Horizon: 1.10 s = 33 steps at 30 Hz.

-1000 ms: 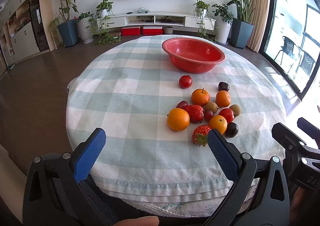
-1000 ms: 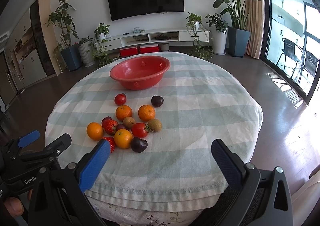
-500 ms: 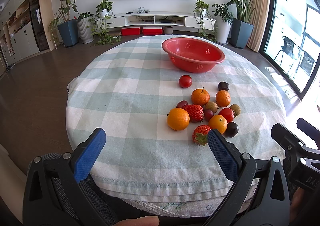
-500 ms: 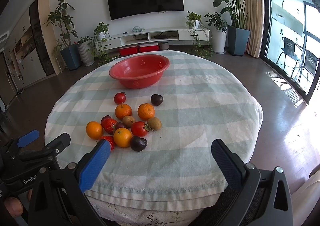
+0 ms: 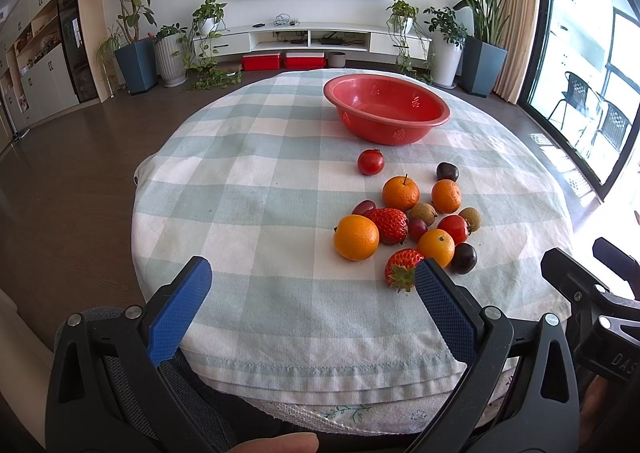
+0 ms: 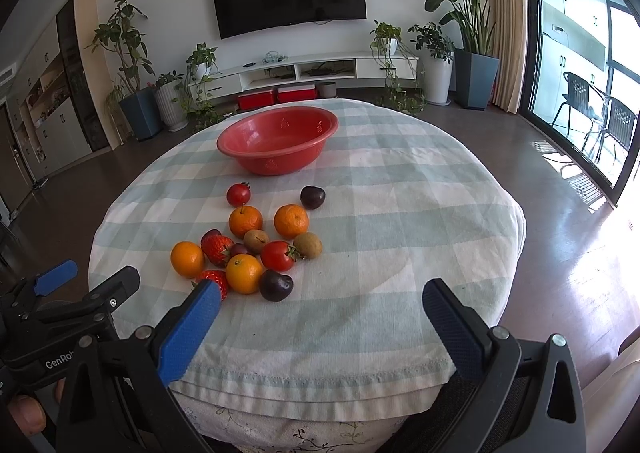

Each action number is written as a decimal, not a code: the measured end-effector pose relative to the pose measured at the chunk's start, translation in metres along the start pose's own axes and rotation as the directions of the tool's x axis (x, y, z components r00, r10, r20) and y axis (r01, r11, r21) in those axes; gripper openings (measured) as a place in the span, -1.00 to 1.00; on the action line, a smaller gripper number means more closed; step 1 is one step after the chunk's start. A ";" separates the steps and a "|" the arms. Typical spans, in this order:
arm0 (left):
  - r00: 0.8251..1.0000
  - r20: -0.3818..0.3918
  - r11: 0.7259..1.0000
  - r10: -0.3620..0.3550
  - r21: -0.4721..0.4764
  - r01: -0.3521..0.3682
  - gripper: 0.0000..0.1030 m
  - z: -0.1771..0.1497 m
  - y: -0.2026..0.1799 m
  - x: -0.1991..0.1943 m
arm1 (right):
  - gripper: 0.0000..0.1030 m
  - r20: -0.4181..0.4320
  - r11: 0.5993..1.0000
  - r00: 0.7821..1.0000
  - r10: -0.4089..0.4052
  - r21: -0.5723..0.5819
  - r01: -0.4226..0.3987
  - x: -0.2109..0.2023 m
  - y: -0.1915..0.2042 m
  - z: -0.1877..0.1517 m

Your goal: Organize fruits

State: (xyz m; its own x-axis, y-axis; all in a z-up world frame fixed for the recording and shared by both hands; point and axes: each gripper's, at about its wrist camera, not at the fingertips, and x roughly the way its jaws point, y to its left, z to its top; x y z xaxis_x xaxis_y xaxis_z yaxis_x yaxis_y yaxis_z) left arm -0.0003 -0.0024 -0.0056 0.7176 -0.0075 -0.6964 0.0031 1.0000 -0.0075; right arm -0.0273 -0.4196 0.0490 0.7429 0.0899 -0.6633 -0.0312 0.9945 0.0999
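Observation:
A cluster of fruit lies on the checked tablecloth (image 5: 248, 213): oranges (image 5: 356, 237), strawberries (image 5: 388, 224), tomatoes (image 5: 371, 161), kiwis and dark plums (image 6: 276, 285). An empty red bowl (image 5: 386, 113) (image 6: 278, 141) stands beyond them. My left gripper (image 5: 310, 289) is open at the table's near edge, left of the fruit, with a strawberry (image 5: 400, 271) touching its right finger in the view. My right gripper (image 6: 322, 303) is open too, hovering near the front edge, right of the pile. Neither holds anything.
The round table (image 6: 400, 213) drops off on all sides to a dark wooden floor. A TV unit (image 5: 308, 39), potted plants (image 5: 136, 53) and a glass door (image 6: 580, 73) stand far behind. Each gripper shows at the edge of the other's view.
The right gripper has crept slightly forward and lower toward the fruit. The left gripper and all the fruit are unmoved.

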 end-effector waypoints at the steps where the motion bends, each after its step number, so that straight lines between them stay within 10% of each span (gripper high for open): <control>1: 1.000 0.000 1.000 -0.001 0.000 0.001 1.00 0.001 0.000 0.000 | 1.00 -0.001 1.000 1.000 -0.001 0.000 0.001 0.000 0.000 -0.001; 22: 1.000 -0.003 1.000 -0.004 -0.002 0.004 1.00 0.001 0.000 0.000 | 1.00 -0.007 1.000 1.000 0.001 0.003 -0.001 0.004 0.000 -0.001; 33: 0.990 0.012 0.990 -0.140 -0.032 0.141 1.00 -0.019 -0.004 0.010 | 1.00 -0.010 1.000 1.000 0.000 0.021 0.001 0.006 -0.009 -0.007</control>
State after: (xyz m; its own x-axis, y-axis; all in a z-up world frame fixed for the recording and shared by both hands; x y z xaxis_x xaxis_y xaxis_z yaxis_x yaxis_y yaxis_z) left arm -0.0060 -0.0068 -0.0262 0.7181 -0.1477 -0.6801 0.0818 0.9884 -0.1283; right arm -0.0268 -0.4277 0.0390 0.7364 0.0900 -0.6705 -0.0170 0.9933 0.1147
